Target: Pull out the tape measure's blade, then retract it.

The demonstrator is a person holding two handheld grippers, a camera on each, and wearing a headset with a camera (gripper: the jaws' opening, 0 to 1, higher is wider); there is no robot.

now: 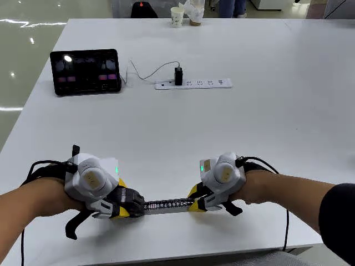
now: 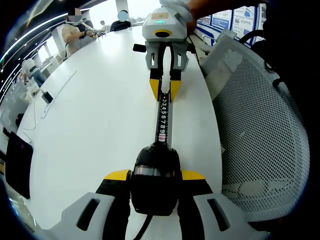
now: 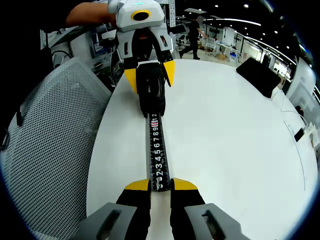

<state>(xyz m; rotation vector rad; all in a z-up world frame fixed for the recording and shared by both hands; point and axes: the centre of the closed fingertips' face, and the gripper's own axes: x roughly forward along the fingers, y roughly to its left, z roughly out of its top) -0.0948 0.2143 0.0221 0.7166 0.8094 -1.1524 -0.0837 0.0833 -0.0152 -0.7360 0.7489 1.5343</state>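
The black tape measure case [image 1: 132, 200] [image 2: 155, 177] [image 3: 150, 90] lies near the table's front edge, and my left gripper [image 1: 123, 206] [image 2: 155, 175] is shut on it. A short length of numbered blade [image 1: 169, 204] [image 2: 163, 120] [image 3: 157, 152] runs flat from the case toward the right. My right gripper [image 1: 194, 204] [image 3: 160, 185] is shut on the blade's free end. The two grippers face each other, a small gap apart.
A dark tablet [image 1: 86, 71] stands at the back left of the white table [image 1: 222, 127]. A white power strip [image 1: 194, 83] with a plugged-in charger lies mid-back. Paper cups [image 1: 177, 16] sit at the far edge. A grey mesh chair [image 2: 255, 135] [image 3: 50, 135] is beside the table's front edge.
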